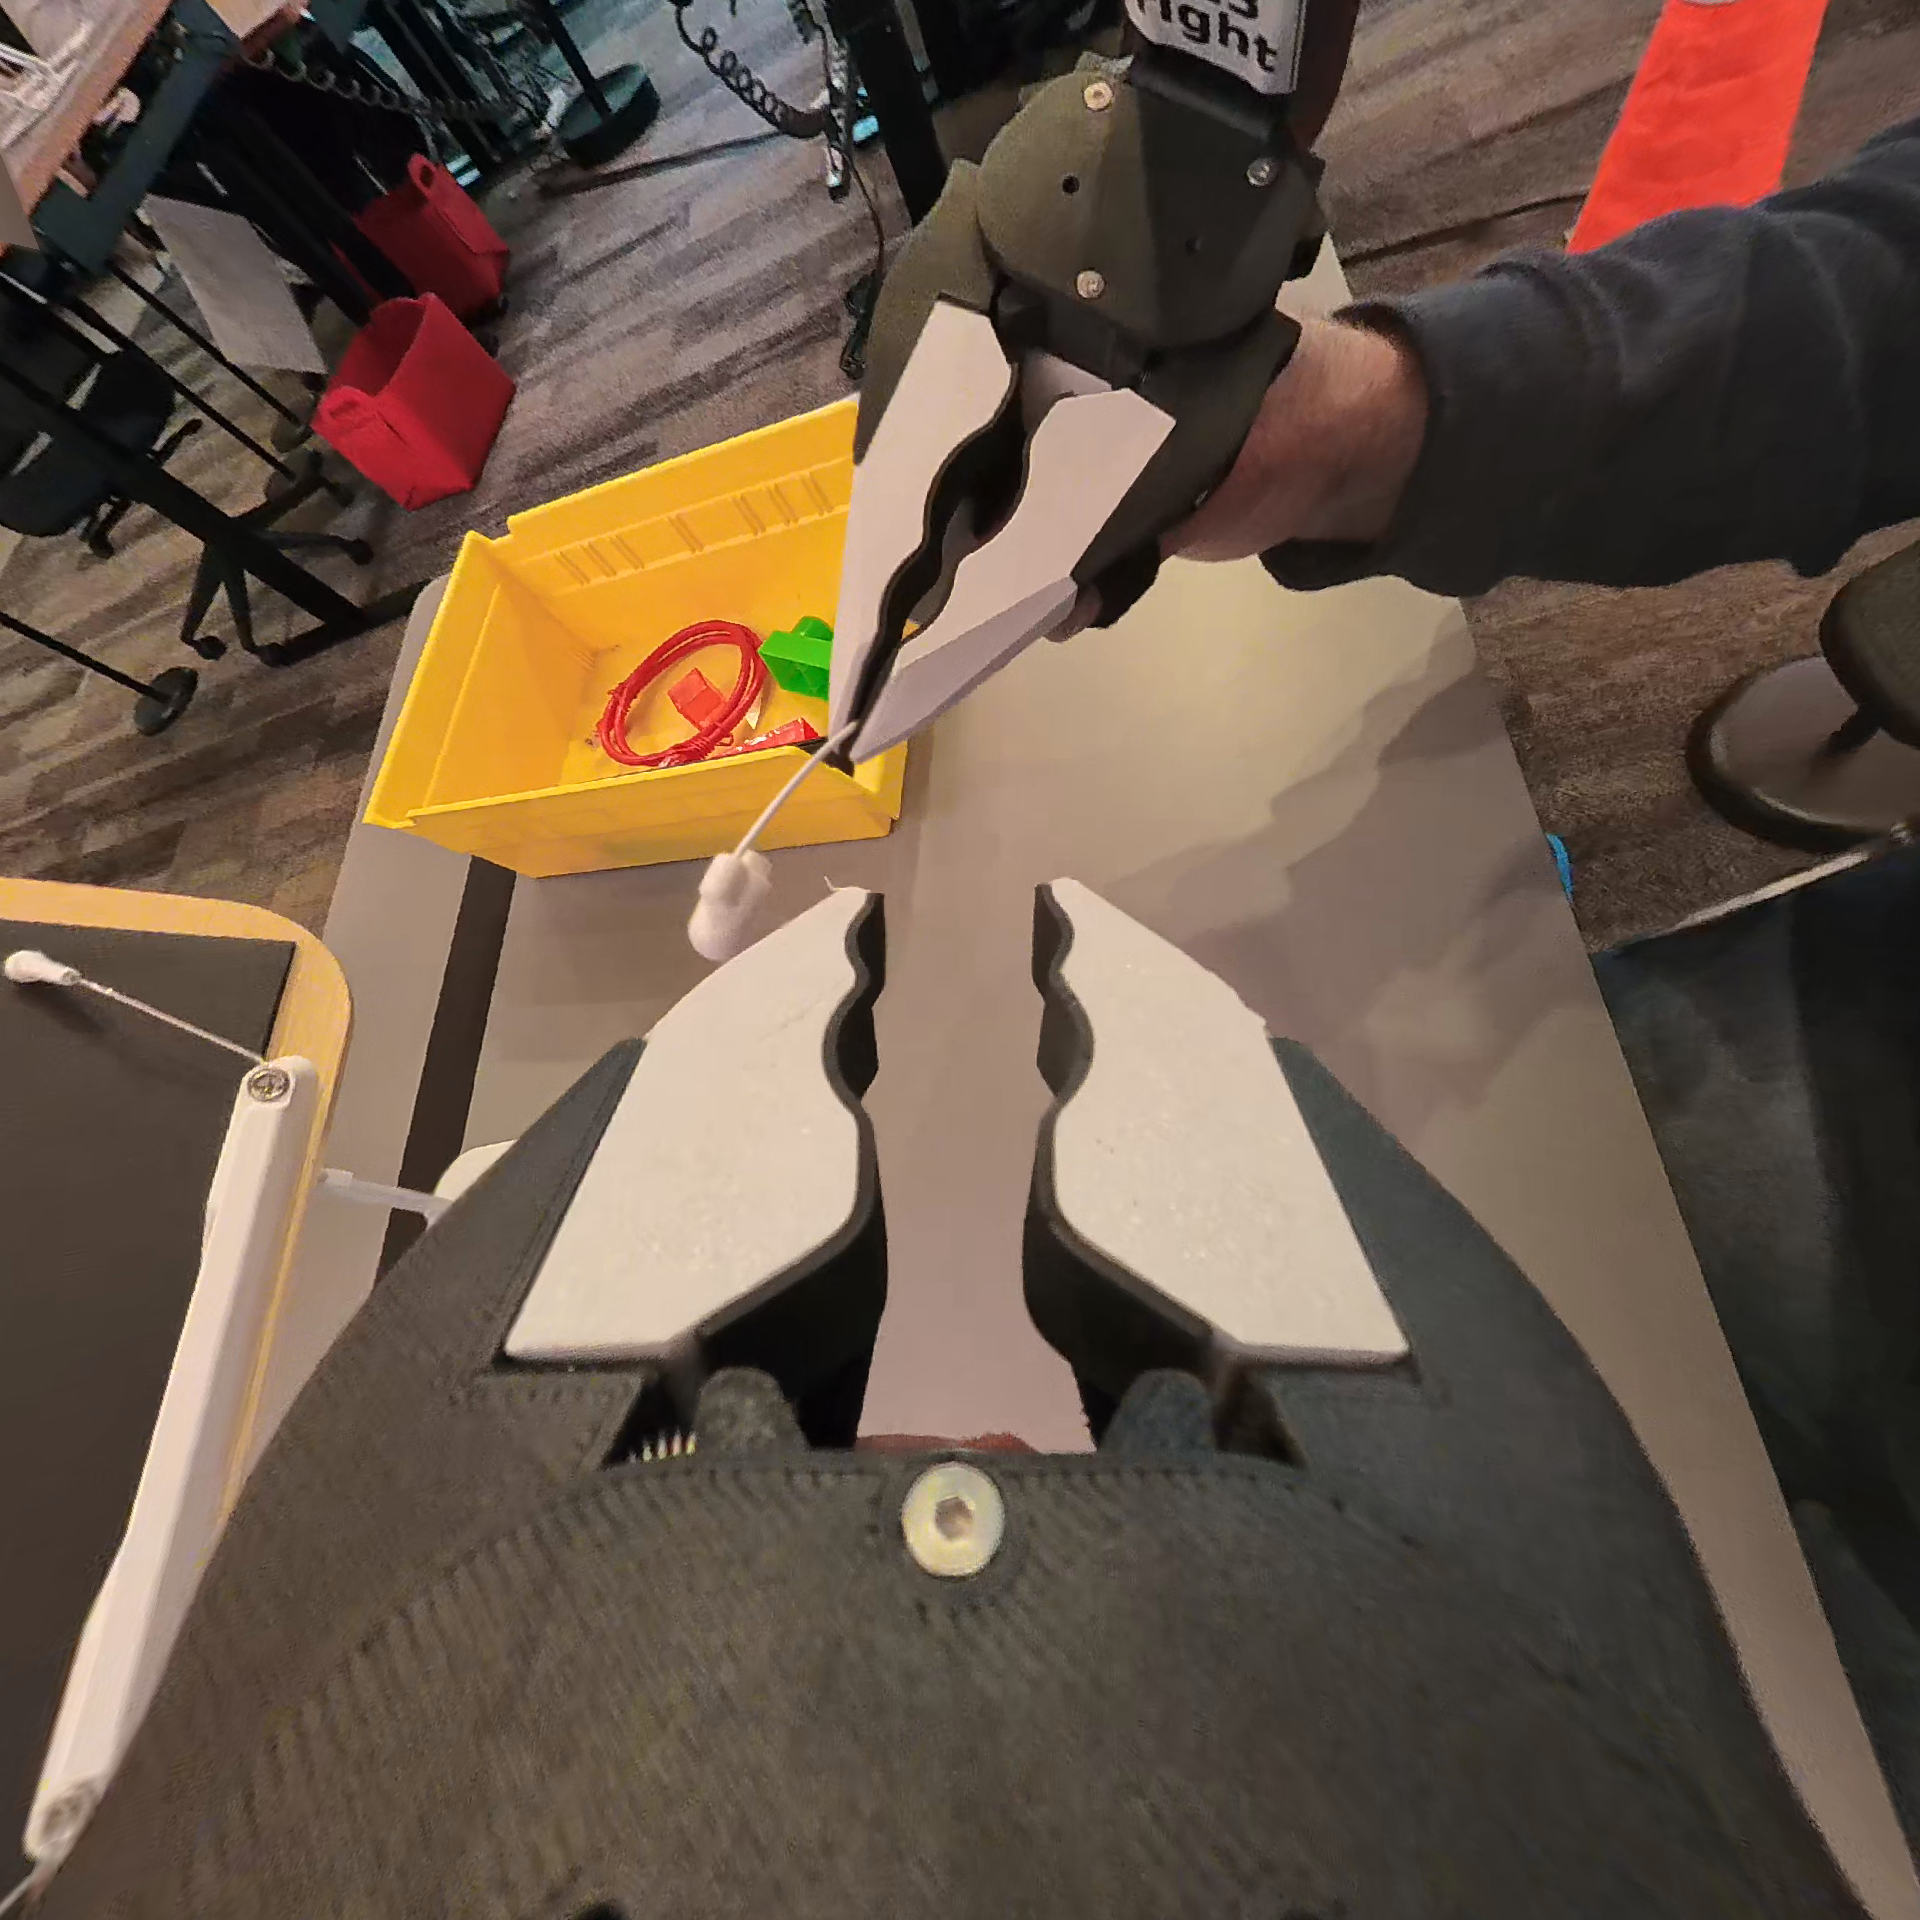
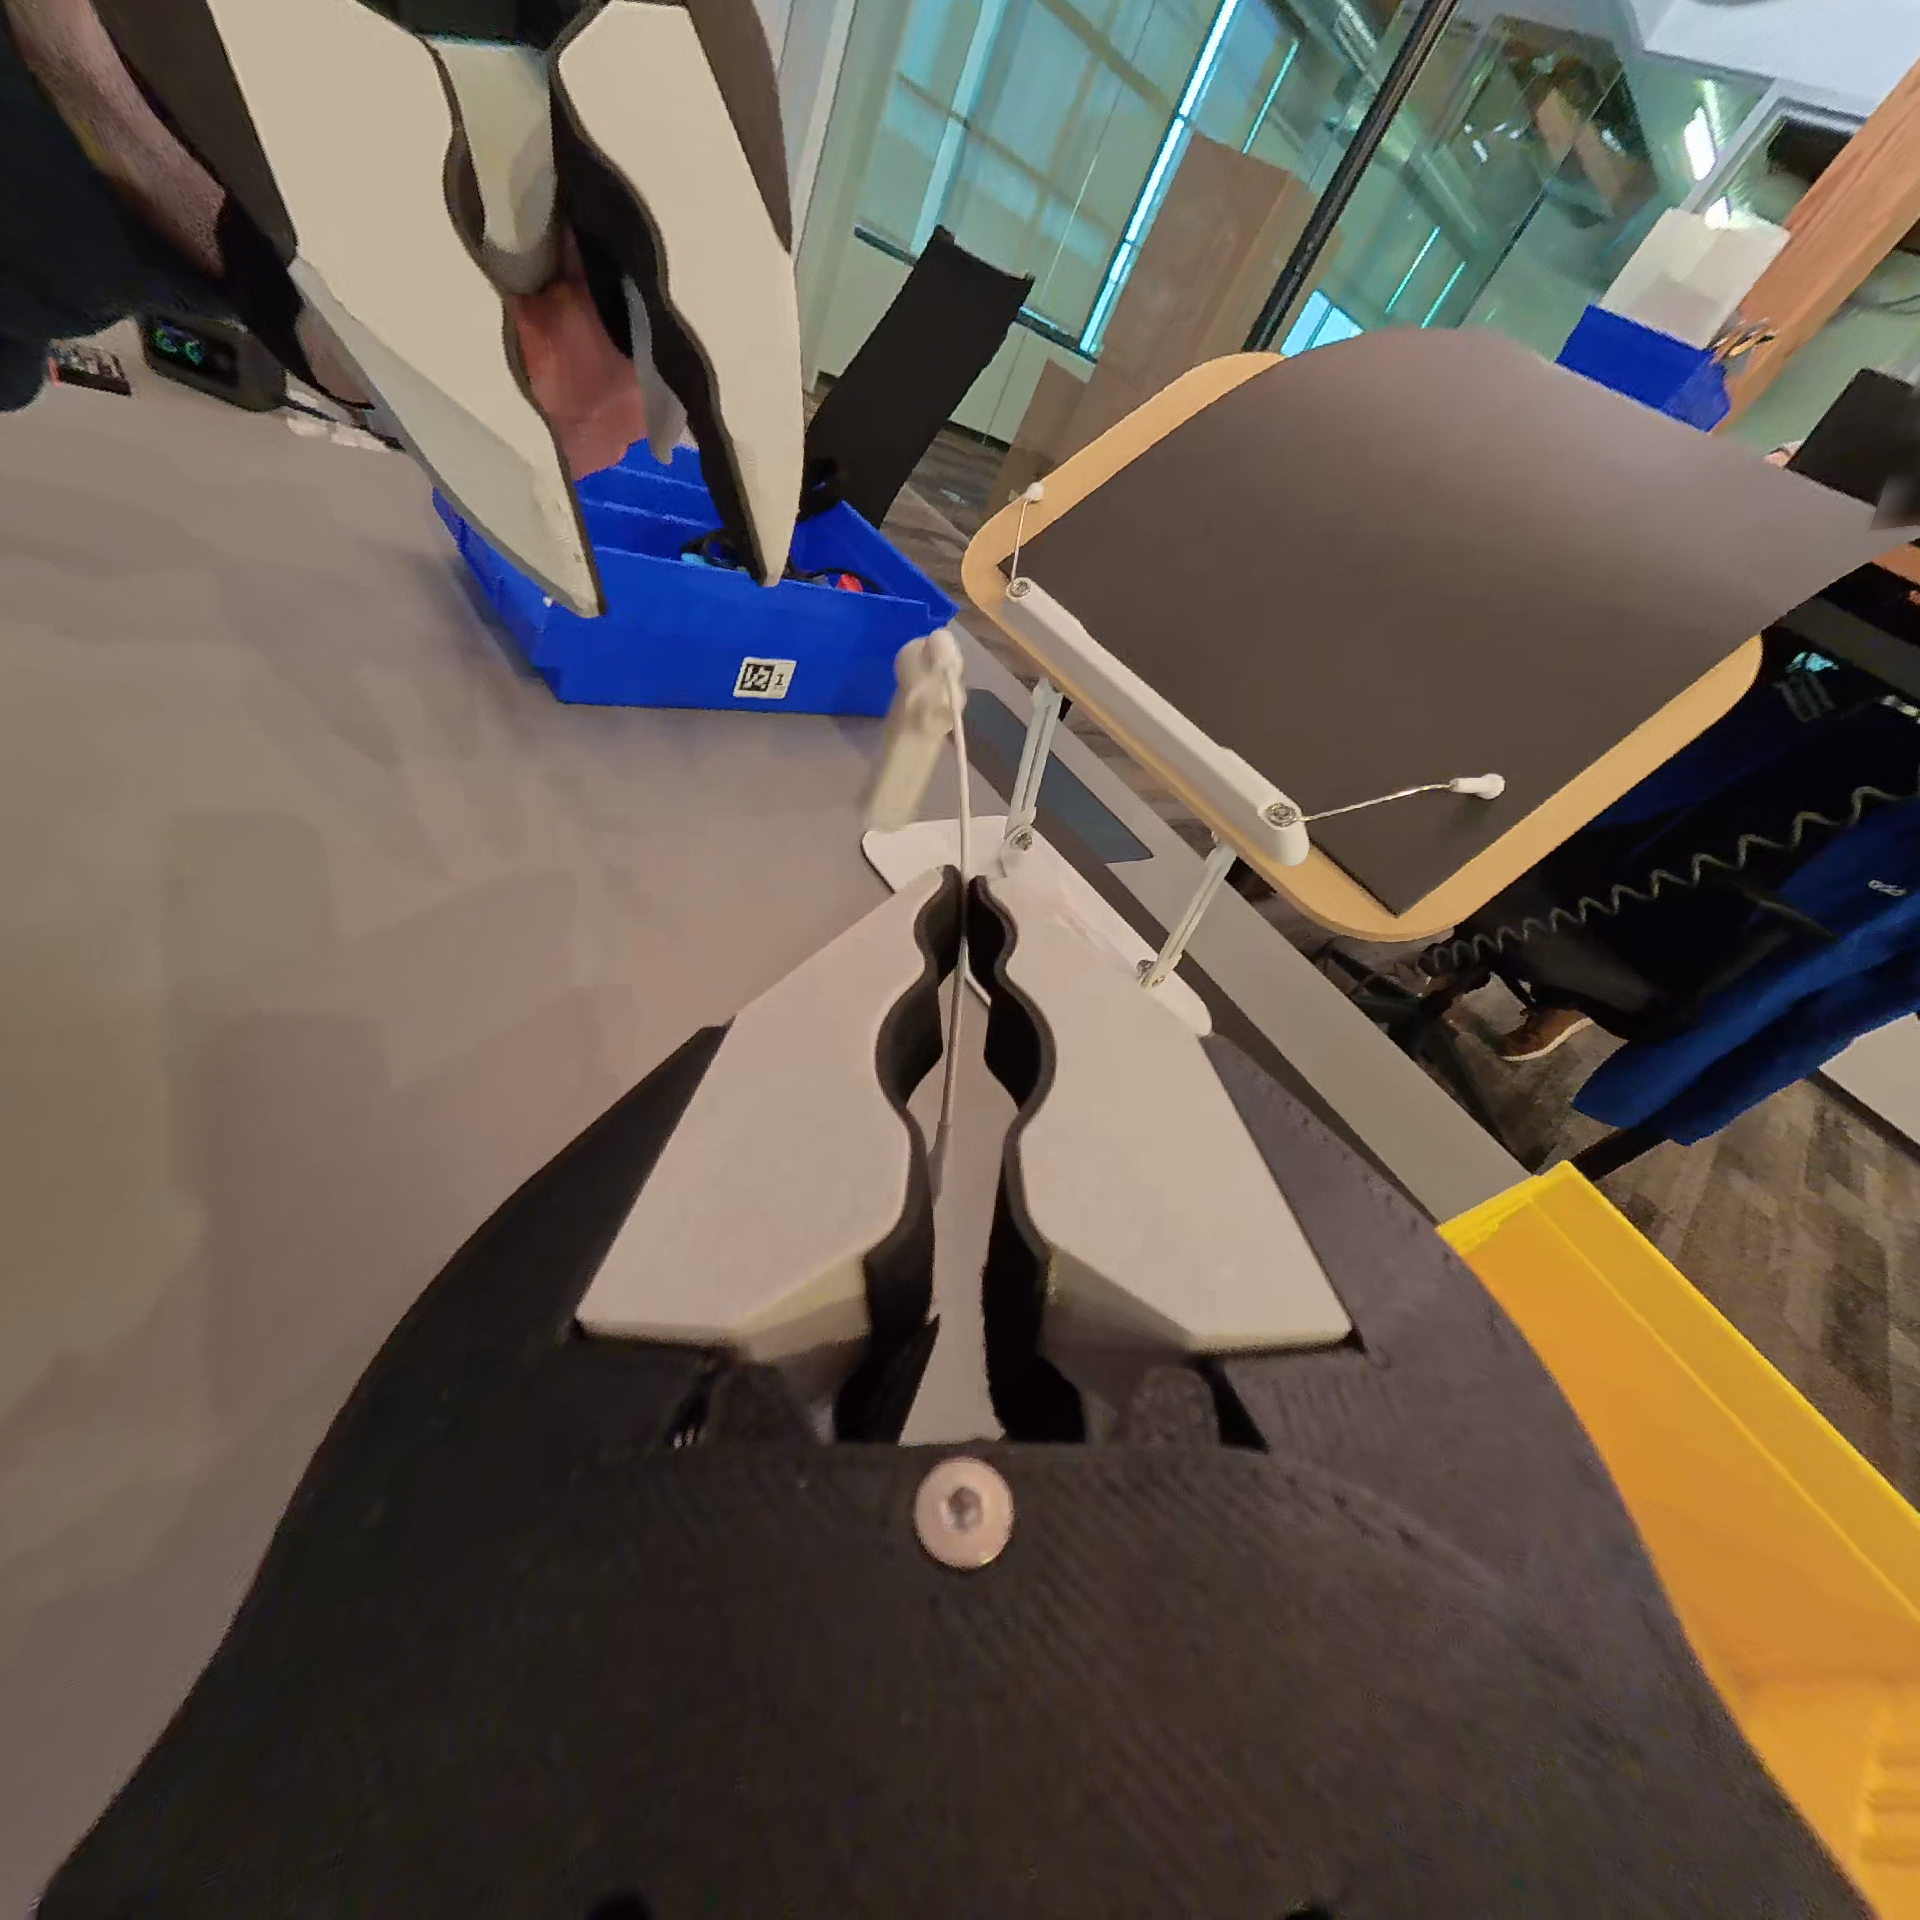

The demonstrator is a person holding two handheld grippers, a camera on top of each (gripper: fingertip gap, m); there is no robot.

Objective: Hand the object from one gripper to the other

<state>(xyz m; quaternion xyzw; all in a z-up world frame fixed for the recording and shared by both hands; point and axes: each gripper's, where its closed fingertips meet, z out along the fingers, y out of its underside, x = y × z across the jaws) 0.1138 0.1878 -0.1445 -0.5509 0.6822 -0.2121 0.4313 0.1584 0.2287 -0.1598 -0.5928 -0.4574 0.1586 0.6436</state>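
Note:
The object is a thin white cable with a white connector plug (image 1: 730, 902) at its end. My right gripper (image 2: 964, 885) is shut on the cable, and the plug (image 2: 916, 727) sticks out past its tips. In the left wrist view the right gripper (image 1: 847, 750) reaches in from the upper right, held by a hand, with the plug hanging just off my left fingertip. My left gripper (image 1: 956, 899) is open and empty above the grey table, its tips right beside the plug. In the right wrist view the left gripper (image 2: 681, 592) hangs open at the upper left.
A yellow bin (image 1: 499, 717) with a red cable coil (image 1: 686, 691) and a green part (image 1: 798, 652) stands behind the grippers. A blue bin (image 2: 686, 644) stands on the grey table (image 1: 1247, 831). A black board with a wooden rim (image 2: 1403, 623) stands on white struts at the table's edge. Some 7 cm of space lies between my two pairs of fingers.

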